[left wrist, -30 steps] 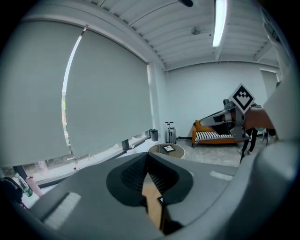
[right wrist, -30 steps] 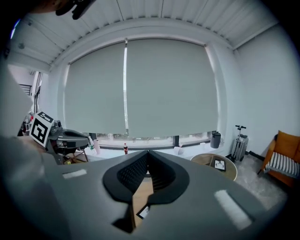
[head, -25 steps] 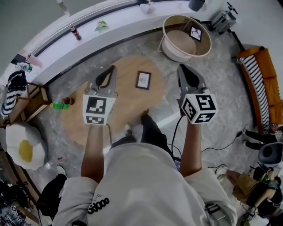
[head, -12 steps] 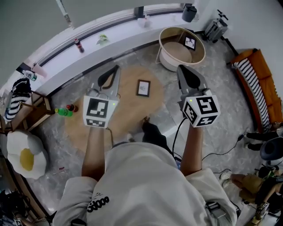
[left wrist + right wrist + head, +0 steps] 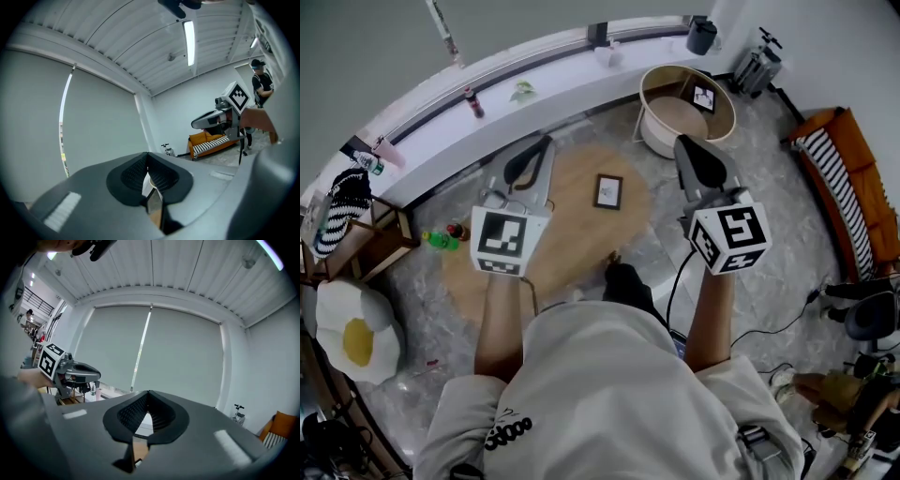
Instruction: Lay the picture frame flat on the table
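Left tool (image 5: 545,143), right tool (image 5: 682,142), both closed, flank picture frame (image 5: 607,191); basket (image 5: 645,92) beyond.

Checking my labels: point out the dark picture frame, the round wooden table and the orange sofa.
Dark rectangular picture frame (image 5: 607,191): head view, centre of its picture.
Round wooden table (image 5: 581,236): head view, bare top.
Orange sofa (image 5: 841,183): head view, striped seat.

No lettering can be read; the white logo (image 5: 508,433) on the person's grey sweatshirt (image 5: 609,394) is too blurred to decipher.
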Available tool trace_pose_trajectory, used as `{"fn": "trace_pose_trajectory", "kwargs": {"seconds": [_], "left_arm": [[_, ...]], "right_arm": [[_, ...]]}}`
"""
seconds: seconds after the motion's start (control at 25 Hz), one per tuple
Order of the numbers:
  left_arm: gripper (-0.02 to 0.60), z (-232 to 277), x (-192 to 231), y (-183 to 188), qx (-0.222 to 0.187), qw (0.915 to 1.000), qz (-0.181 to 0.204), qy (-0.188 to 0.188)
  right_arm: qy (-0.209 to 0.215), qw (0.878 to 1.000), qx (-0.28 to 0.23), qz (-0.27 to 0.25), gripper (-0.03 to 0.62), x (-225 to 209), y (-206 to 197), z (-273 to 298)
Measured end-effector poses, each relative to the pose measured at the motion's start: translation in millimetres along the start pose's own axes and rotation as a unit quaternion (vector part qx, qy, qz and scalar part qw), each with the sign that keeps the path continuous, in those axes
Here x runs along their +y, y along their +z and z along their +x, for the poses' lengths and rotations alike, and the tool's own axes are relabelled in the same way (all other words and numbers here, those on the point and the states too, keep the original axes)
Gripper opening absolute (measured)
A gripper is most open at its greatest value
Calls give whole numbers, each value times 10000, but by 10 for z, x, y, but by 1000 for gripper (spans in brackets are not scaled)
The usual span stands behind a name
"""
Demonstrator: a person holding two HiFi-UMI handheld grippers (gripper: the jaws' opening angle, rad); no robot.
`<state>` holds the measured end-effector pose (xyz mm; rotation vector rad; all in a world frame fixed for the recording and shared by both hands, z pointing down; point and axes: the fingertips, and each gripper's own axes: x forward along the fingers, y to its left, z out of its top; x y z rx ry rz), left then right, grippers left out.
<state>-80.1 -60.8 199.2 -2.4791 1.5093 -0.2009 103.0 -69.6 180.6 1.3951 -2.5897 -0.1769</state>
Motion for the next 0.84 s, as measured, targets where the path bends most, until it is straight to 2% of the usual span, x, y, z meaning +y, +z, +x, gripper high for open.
{"fn": "trace_pose_trajectory", "kwargs": {"seconds": [0.28,0.84], "left_arm": [[9,-78,61,67,-77,10000,29,36],[9,-141,104,-1,-20,10000,-11,31]], "right_arm": [[30,9999,-92,-109,3,90,119,6],[43,9999,35,-97,3,122,50,70]]}}
